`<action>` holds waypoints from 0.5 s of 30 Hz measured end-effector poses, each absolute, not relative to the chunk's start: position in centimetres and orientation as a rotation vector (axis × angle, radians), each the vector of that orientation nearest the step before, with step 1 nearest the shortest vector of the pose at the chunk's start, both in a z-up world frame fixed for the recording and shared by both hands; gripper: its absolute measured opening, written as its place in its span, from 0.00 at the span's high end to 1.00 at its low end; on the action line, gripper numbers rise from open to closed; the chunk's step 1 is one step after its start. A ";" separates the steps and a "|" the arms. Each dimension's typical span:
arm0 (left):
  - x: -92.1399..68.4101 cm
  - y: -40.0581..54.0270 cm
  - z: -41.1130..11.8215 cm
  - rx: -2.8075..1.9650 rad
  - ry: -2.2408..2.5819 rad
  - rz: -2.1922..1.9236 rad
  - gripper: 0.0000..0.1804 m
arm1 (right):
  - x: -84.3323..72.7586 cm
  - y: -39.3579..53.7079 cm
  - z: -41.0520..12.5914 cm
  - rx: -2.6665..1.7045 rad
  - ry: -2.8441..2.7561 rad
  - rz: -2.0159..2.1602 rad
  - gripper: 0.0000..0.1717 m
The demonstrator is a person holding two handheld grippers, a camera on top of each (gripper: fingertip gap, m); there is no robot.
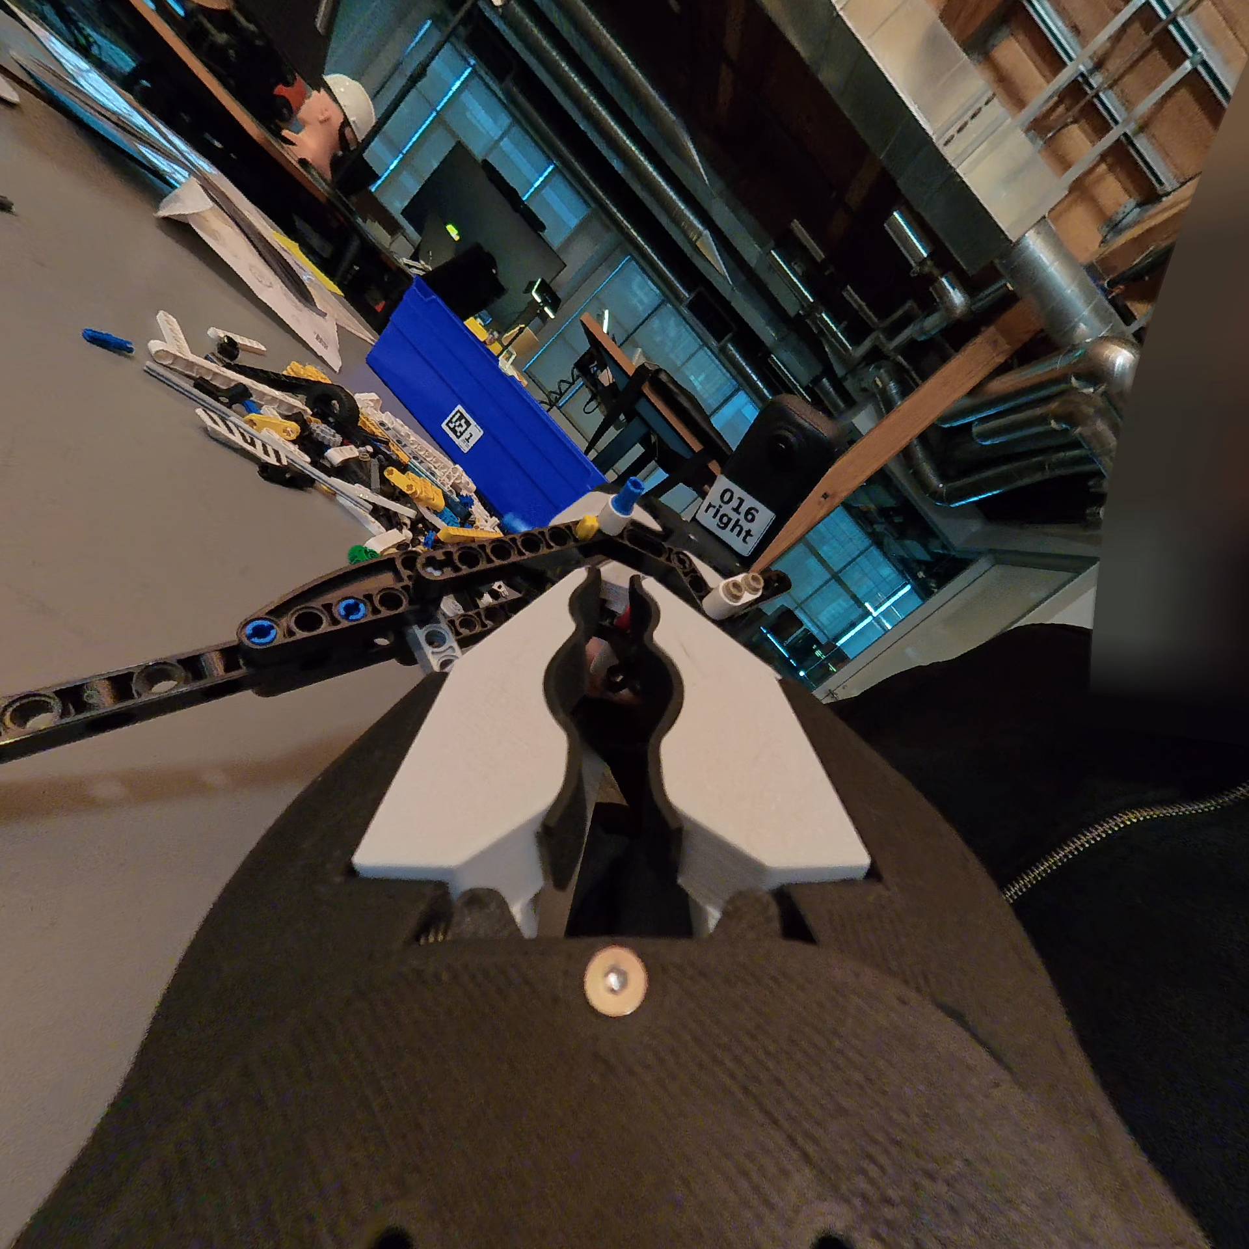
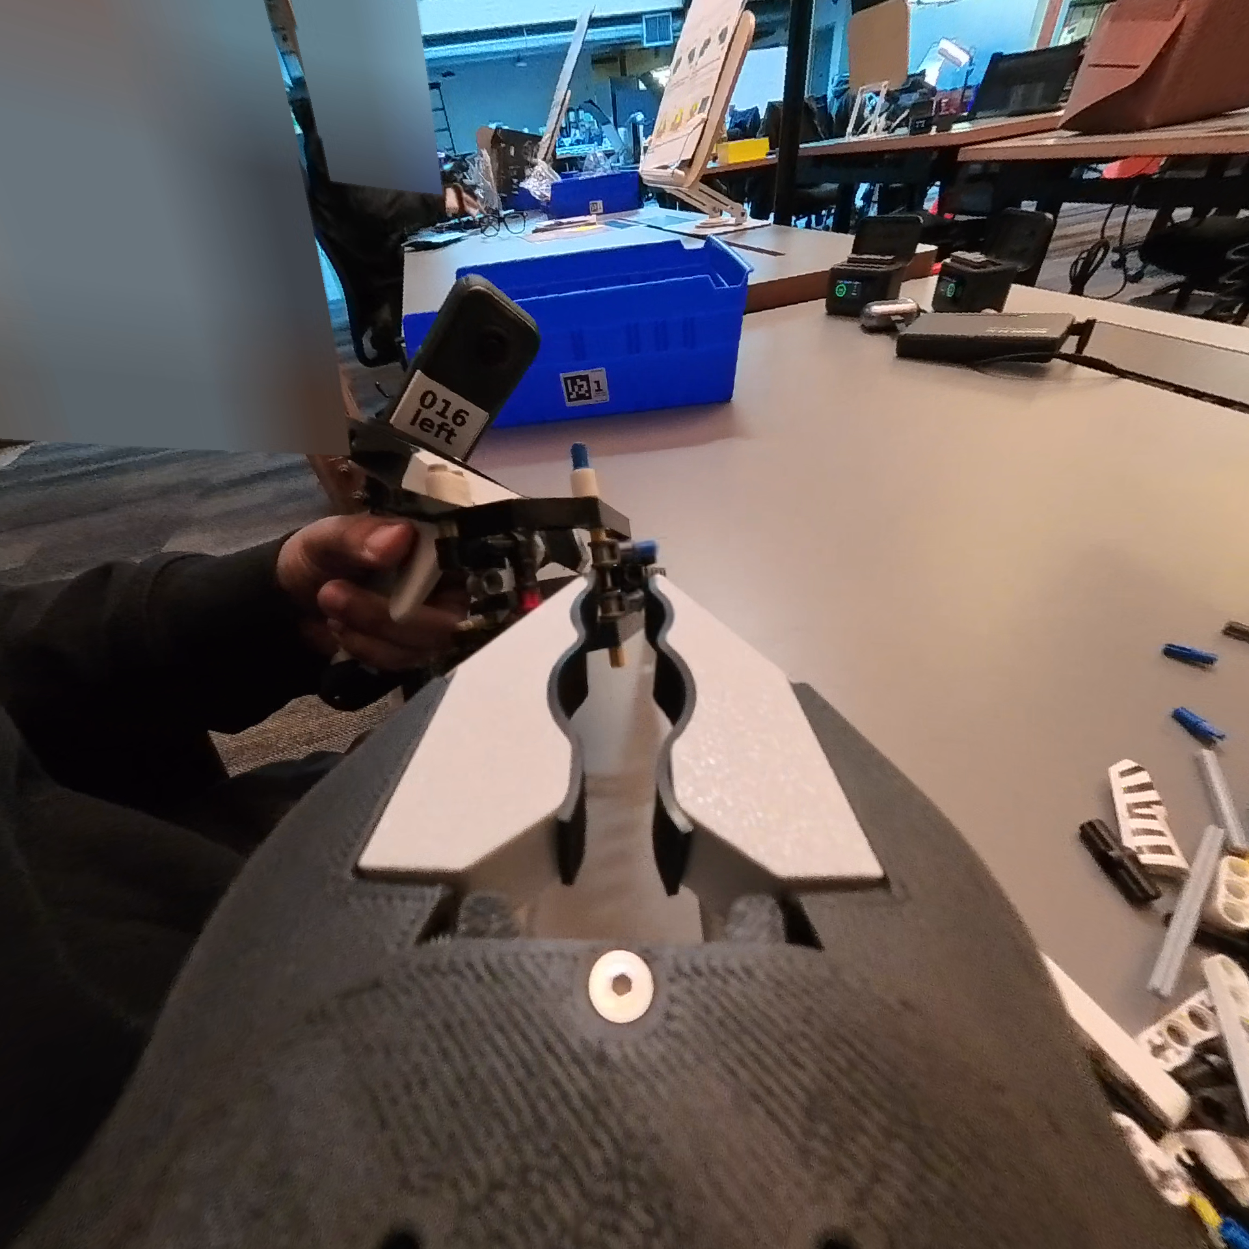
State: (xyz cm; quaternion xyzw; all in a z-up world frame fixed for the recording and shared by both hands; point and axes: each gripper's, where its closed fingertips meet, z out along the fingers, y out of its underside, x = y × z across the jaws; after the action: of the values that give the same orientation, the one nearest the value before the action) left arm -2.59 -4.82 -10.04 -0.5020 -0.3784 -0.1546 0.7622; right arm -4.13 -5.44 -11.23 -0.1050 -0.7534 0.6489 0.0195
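Note:
My left gripper [image 1: 611,588] is shut on a black building-toy assembly [image 1: 473,554] of holed beams with blue pins, held above the grey table [image 1: 101,541]. A white sleeve with a blue pin [image 1: 622,507] stands on its top. In the right wrist view, the left gripper [image 2: 500,534] holds this assembly [image 2: 554,507] at the left, with a hand [image 2: 351,574] on its grip. My right gripper [image 2: 618,588] is shut on a small black connector [image 2: 625,581] at the assembly's end. A tan axle [image 2: 615,652] runs through the connector and a blue pin [image 2: 645,546] sticks out beside it.
A blue bin [image 2: 608,338] stands on the table behind the grippers, also in the left wrist view [image 1: 473,405]. A pile of loose parts [image 1: 338,432] lies beside it and shows at the right [image 2: 1183,878]. Two blue pins [image 2: 1189,654] and black devices [image 2: 987,334] lie farther off.

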 end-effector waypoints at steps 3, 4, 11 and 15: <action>-2.6 -4.8 -10.0 -1.090 -0.822 -0.338 0.98 | -4.0 -5.7 -11.5 -0.340 -2.356 2.033 0.92; -2.6 -4.8 -10.0 -1.090 -0.821 -0.338 0.98 | -4.1 -5.7 -11.5 -0.353 -2.363 2.046 0.92; -2.2 -4.9 -9.7 -1.076 -0.792 -0.370 1.00 | -4.2 -5.1 -10.5 -0.452 -2.408 2.253 0.86; -1.7 -4.7 -9.5 -1.085 -0.764 -0.403 1.00 | -3.7 -5.5 -11.4 -0.415 -2.574 2.230 0.82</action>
State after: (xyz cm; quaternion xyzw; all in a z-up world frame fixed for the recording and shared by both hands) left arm -1.73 -4.70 -9.53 -0.4999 -0.3523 -0.1856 0.7691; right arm -3.68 -5.49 -11.40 -0.1197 -0.7424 0.6432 -0.1442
